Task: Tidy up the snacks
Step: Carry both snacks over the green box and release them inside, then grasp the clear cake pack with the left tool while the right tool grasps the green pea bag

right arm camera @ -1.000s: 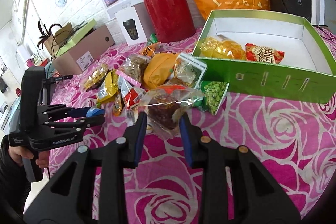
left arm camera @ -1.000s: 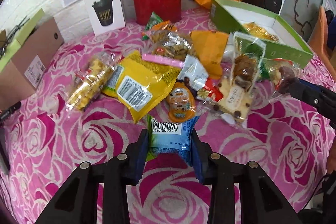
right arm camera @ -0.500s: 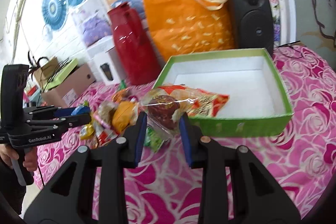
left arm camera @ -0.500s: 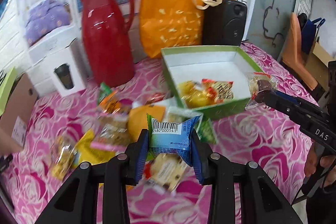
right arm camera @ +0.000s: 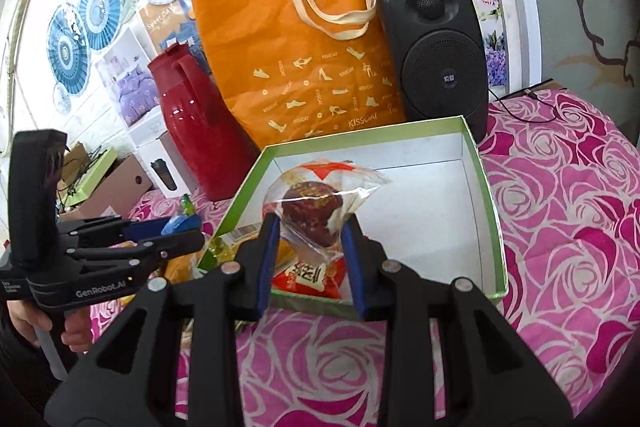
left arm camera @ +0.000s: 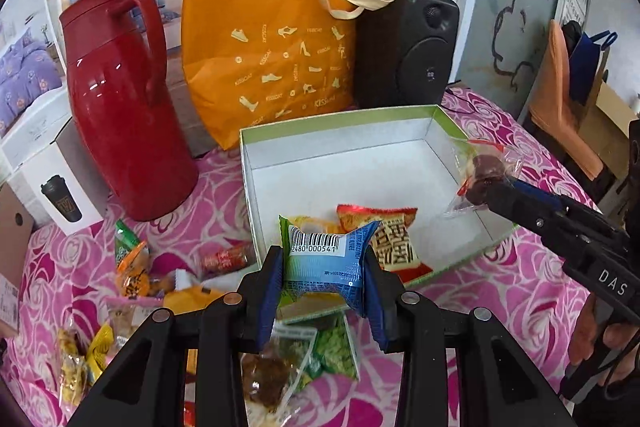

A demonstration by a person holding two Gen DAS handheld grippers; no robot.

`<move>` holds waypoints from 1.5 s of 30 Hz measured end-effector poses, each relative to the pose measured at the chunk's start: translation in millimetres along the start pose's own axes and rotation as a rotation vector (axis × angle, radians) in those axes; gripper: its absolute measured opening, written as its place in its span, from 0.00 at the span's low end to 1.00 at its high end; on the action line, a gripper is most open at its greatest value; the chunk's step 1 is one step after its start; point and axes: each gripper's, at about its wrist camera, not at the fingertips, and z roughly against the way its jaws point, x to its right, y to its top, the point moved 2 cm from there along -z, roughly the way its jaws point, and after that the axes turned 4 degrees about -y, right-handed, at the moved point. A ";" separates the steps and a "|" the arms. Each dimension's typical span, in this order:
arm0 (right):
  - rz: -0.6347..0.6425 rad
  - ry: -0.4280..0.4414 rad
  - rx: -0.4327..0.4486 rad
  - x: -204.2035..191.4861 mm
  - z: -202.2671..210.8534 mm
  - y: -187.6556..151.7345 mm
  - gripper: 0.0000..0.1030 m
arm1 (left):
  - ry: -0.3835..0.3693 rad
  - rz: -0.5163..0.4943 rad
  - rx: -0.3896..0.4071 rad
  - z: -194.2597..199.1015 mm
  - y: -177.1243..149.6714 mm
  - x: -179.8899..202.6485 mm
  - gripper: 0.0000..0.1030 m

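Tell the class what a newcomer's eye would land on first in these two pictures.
Probably the two snacks held over the green box: the left hand-held gripper clamps a blue barcoded packet, the right hand-held gripper a clear-wrapped brown snack. Behind the box stand an orange tote bag and a red jug.

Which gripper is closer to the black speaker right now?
Right. The right gripper is over the green box before the black speaker; the left gripper is at the box's near-left edge.

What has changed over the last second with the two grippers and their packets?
Both grippers carried their loads from the snack pile to the green box: the left gripper grips the blue packet, the right gripper the clear packet. Nothing released; the pile stayed.
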 end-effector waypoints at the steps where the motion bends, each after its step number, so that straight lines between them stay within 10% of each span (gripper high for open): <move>1: -0.003 0.004 0.001 1.5 -3.8 2.2 0.34 | 0.000 0.007 0.003 -1.9 2.5 -0.6 0.37; 2: -0.003 0.000 -0.002 2.8 -7.9 4.1 0.37 | -0.006 0.009 0.003 -4.2 4.6 -1.3 0.39; 5: -0.002 -0.088 0.008 7.5 -14.6 7.9 0.88 | 0.031 -0.013 -0.008 -11.9 5.6 -2.7 0.65; 9: -0.036 -0.113 0.071 16.2 0.5 5.8 1.00 | 0.082 -0.015 0.015 -11.5 0.9 -7.3 0.84; 37: -0.074 -0.041 0.069 -32.2 49.3 -39.5 1.00 | 0.171 0.043 0.009 60.1 -72.8 -36.6 0.85; 45: 0.065 0.060 -0.101 -86.8 10.5 -83.0 0.99 | 0.222 0.146 -0.046 78.3 -132.6 -76.9 0.86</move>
